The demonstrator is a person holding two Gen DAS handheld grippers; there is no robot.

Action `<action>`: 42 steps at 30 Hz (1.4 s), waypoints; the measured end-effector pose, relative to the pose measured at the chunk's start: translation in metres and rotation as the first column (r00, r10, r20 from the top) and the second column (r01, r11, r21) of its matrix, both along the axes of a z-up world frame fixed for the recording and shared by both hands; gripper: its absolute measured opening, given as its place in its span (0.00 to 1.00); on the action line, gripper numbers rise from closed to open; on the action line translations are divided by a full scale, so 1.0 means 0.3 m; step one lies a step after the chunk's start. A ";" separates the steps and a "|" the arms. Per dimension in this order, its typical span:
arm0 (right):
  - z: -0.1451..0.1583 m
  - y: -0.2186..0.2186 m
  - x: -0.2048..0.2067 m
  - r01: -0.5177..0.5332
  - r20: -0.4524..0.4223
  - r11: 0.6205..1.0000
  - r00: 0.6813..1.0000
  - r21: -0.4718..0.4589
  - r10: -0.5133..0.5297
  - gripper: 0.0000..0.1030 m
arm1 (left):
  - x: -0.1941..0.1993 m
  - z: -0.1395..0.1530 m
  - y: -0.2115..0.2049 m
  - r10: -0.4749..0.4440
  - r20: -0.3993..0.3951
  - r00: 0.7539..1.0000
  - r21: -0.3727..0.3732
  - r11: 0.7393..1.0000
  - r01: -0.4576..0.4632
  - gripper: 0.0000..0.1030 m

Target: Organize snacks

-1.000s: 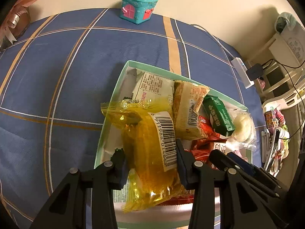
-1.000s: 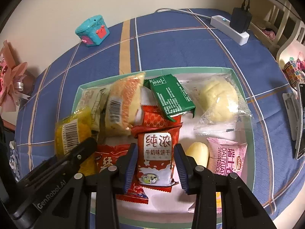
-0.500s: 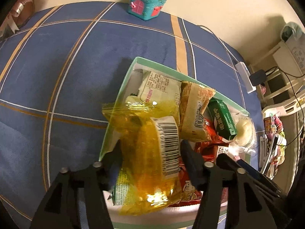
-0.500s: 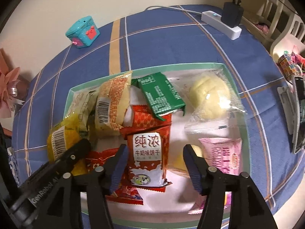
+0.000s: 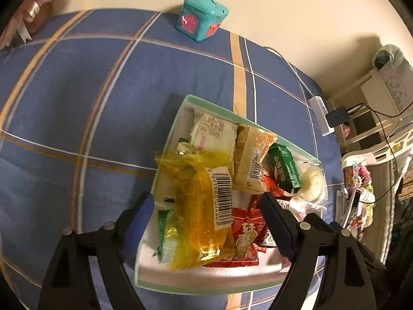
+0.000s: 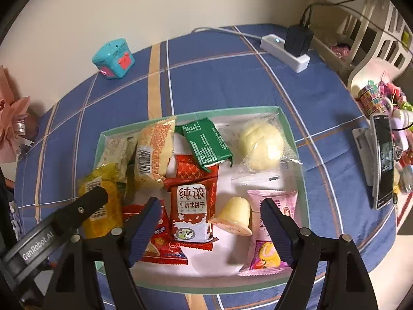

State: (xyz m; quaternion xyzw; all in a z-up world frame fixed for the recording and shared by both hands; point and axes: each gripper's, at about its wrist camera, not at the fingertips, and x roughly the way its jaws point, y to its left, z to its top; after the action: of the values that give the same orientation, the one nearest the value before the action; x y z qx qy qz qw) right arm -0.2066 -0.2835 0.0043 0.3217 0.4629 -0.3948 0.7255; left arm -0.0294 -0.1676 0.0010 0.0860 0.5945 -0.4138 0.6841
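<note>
Two hand-held grippers hover over one tray of snacks, and both sets of jaws are opening as we watch. The left hand-held gripper frames a yellow see-through packet with a white barcode sticker, and its pads stand clear of the wrapper on both sides, nothing pinched. The packet lies in the tray's left end, over a green-and-white wrapper. Over on the right, the right hand-held gripper is spread wide above a red milk biscuit pack, printed with 纯浓 and 牛奶味饼干 and a little cow at the bottom. Again, the pads touch nothing. That pack lies flat in the middle of the tray, overlapping another red wrapper at its left.

Just beside it sits a pale cake slice in clear film, then a pink packet with its lettering partly hidden behind the gripper's finger. Further back are a green packet with fine white print too small to read, a barcoded orange-and-cream bun wrapper, and a pale round bun in clear plastic. The left gripper's arm, seen from the right wrist camera, bears the words "GenRobot.AI".

The tray rests on a blue checked counter. Near the wall stand a teal toy house and a white power strip carrying a black plug.
</note>
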 end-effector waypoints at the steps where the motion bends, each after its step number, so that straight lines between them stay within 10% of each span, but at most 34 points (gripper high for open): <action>1: 0.011 0.006 -0.003 -0.001 0.002 1.000 1.000 -0.007 0.001 0.80 | 0.002 0.010 0.005 0.002 0.014 1.000 0.007 1.000 -0.002 0.82; 18: 0.053 0.051 0.006 -0.028 -0.017 0.998 0.999 -0.062 0.027 1.00 | 0.067 0.051 0.101 0.077 0.206 0.975 0.101 0.990 -0.100 0.83; 22: 0.056 0.051 0.006 -0.031 -0.006 0.998 1.000 -0.063 0.030 1.00 | 0.075 0.060 0.119 0.099 0.269 0.958 0.105 0.986 -0.131 1.00; 42: 0.044 0.236 -0.068 -0.059 0.007 0.994 0.998 -0.089 0.059 1.00 | -0.064 0.140 0.330 0.133 0.401 0.906 0.108 0.976 -0.191 1.00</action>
State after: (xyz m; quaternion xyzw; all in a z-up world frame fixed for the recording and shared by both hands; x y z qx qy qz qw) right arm -0.2270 -0.2126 0.0174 0.2774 0.4506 -0.3917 0.7527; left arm -0.0485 -0.0686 0.0429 0.1668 0.4792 -0.2855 0.8130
